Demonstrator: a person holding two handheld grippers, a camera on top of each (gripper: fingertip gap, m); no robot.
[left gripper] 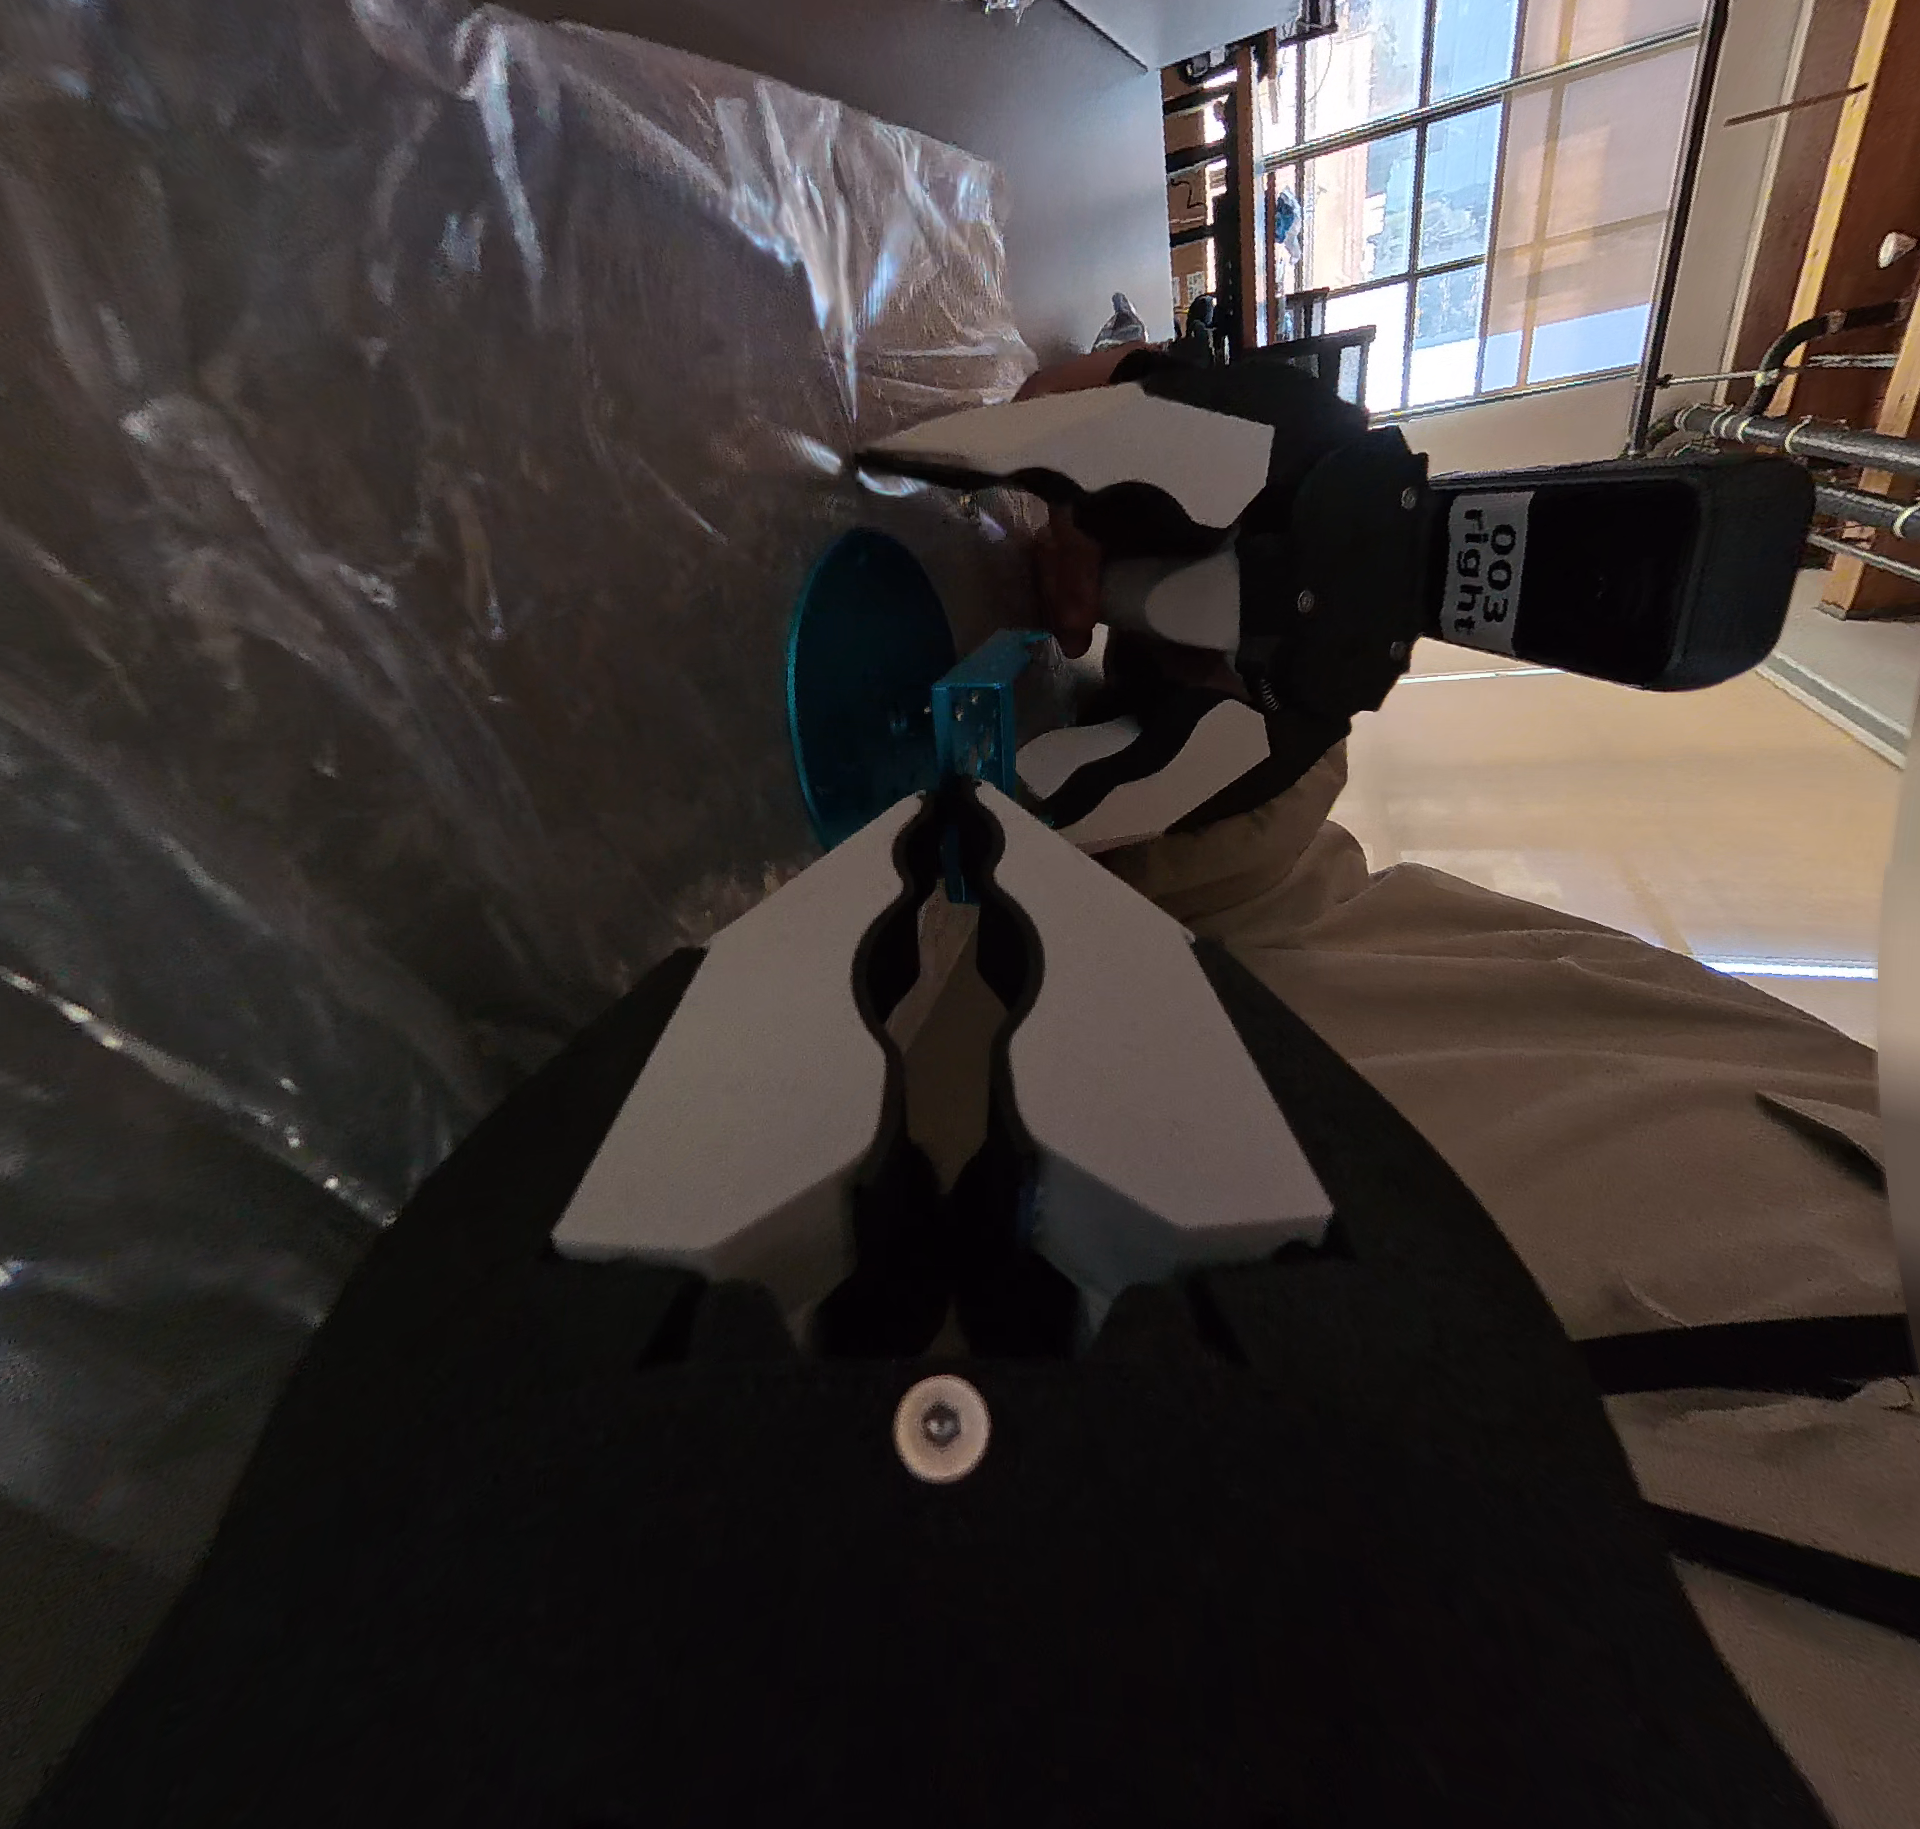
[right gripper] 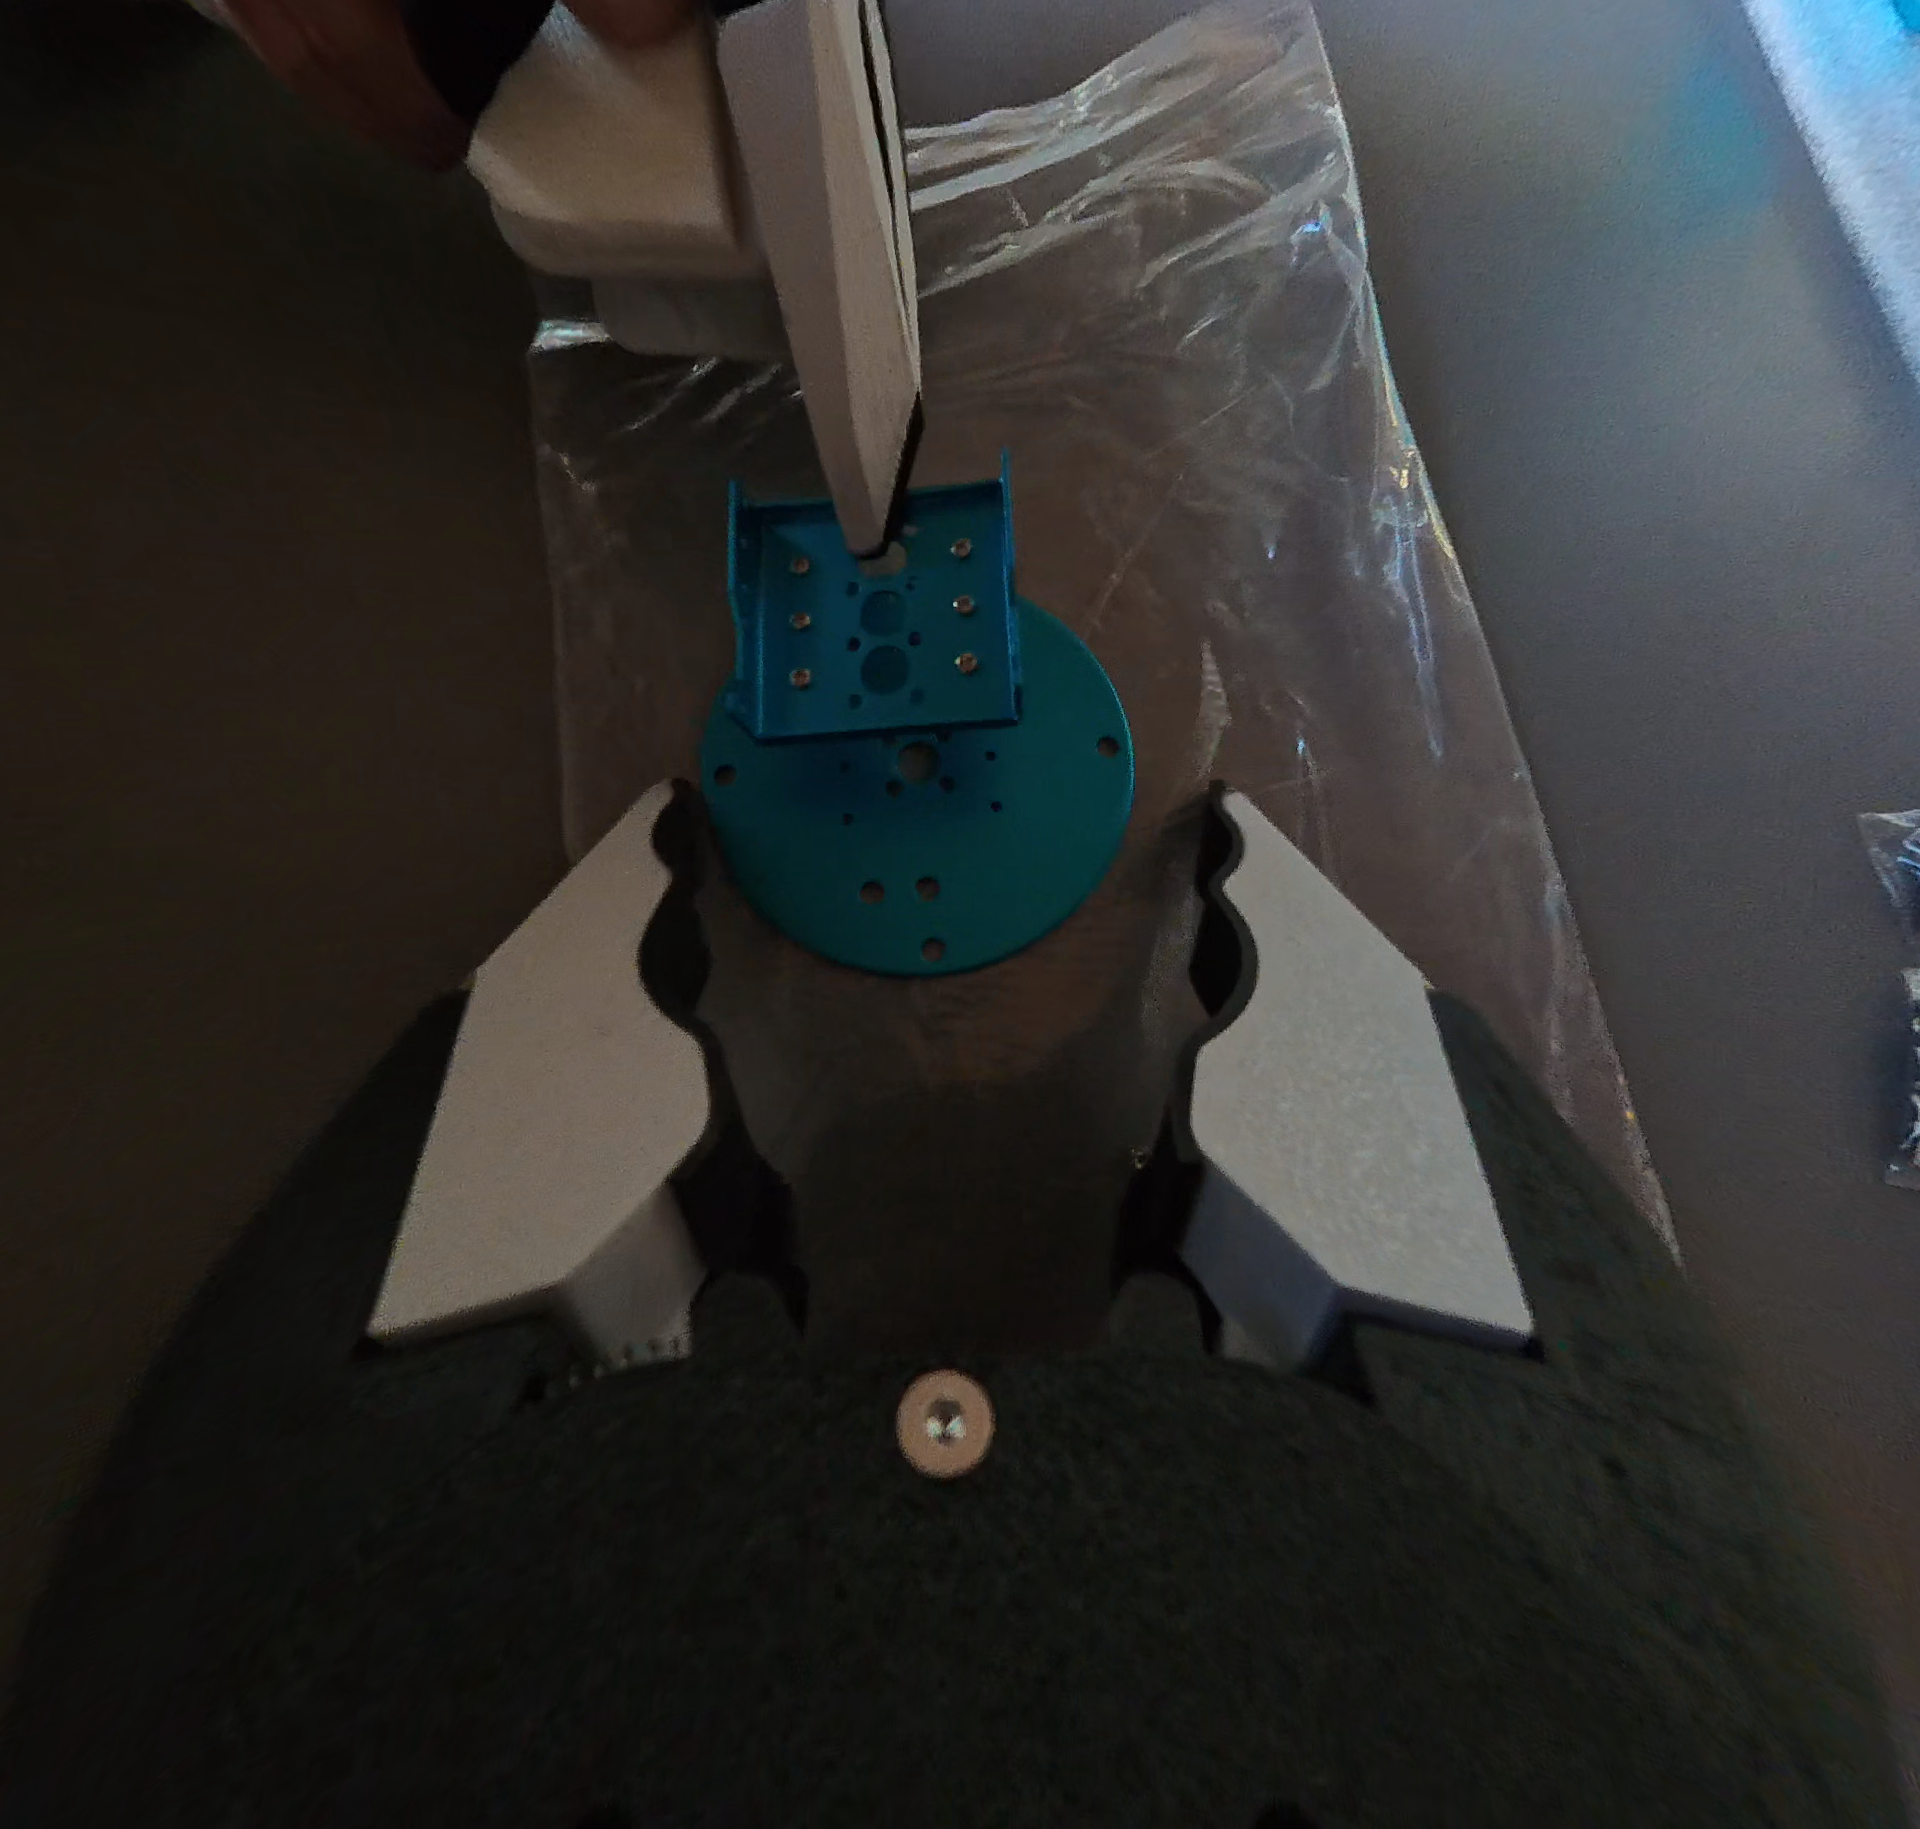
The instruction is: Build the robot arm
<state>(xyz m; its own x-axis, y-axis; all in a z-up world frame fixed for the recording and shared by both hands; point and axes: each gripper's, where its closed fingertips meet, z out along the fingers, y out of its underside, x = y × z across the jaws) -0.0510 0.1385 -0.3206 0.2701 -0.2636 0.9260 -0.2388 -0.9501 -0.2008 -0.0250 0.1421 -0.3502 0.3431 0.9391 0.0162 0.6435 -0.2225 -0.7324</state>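
Note:
A blue U-shaped metal bracket (right gripper: 883, 636) with several holes stands on a round teal perforated disc (right gripper: 925, 854). The disc lies on a clear plastic bag (right gripper: 1195, 408) on a dark surface. My left gripper (left gripper: 954, 800) is shut on one wall of the bracket (left gripper: 971, 730). In the right wrist view it (right gripper: 878, 532) comes down from above. My right gripper (right gripper: 945, 813) is open and empty, its fingers on either side of the near part of the disc. In the left wrist view it (left gripper: 945, 605) is open beside the disc (left gripper: 862, 678).
Small clear bags of dark parts (right gripper: 1891, 958) lie at the right edge. A pale blue-white strip (right gripper: 1808, 75) runs along the far right. A hand (right gripper: 416, 54) holds the left gripper. A person's beige trousers (left gripper: 1455, 1073), metal pipes (left gripper: 1787, 449) and a large window (left gripper: 1475, 148) are behind. My right fingertips sit around 5 cm from my left ones.

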